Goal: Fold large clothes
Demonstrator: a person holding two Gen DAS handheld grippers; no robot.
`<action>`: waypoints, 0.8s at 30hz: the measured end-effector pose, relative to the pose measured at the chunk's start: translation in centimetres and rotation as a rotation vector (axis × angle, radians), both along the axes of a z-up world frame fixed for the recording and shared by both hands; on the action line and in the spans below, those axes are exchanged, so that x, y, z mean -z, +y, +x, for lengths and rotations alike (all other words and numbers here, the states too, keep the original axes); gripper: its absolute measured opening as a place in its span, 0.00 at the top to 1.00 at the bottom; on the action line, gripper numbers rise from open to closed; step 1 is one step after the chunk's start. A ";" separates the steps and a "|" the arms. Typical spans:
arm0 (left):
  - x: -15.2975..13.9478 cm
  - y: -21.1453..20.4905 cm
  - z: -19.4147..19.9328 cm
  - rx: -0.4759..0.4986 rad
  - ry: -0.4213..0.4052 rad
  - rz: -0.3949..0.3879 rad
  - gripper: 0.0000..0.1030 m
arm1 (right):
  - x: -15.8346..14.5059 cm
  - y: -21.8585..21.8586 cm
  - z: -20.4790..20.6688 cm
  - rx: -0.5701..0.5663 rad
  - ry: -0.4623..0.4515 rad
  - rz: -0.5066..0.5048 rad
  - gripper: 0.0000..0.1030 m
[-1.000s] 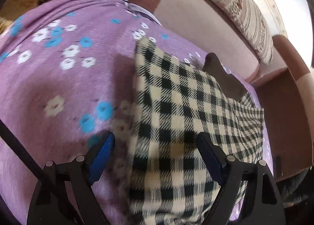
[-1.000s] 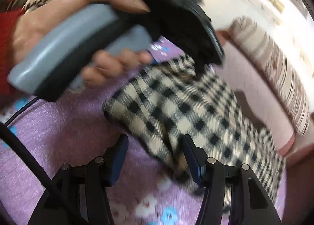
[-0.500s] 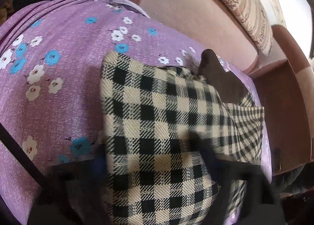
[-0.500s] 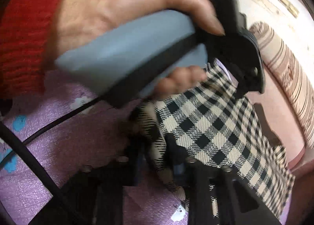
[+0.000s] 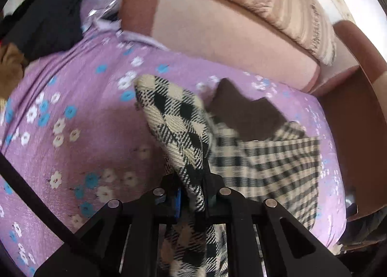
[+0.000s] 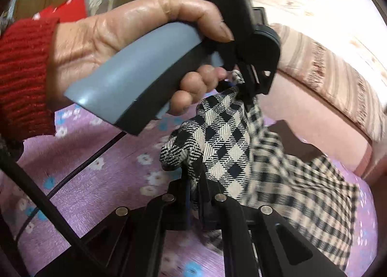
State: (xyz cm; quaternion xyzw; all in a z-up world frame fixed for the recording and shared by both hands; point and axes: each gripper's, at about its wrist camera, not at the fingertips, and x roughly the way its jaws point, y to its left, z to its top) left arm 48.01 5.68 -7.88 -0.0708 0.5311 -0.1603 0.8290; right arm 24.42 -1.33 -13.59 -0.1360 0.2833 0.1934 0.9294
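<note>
- Both tools, spread a second ago, have just closed: left tool [image 5: 192, 200] and right tool [image 6: 197, 200] pinch the black-and-cream checked woollen garment [image 5: 266, 165].
- Its edge lifts off the purple floral sofa cover [image 5: 72, 144], starting a fold.

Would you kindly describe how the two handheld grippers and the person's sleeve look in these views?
Both the left gripper and right gripper have black angular linkage arms with round silver rivets and blue pads. The left one's handle is grey over black, trailing a black cable. The sleeve is red ribbed knit.
</note>
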 end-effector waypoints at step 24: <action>1.8 -30.2 -2.7 0.292 0.003 0.107 0.79 | 1.9 -24.5 -2.9 0.465 0.155 0.292 0.96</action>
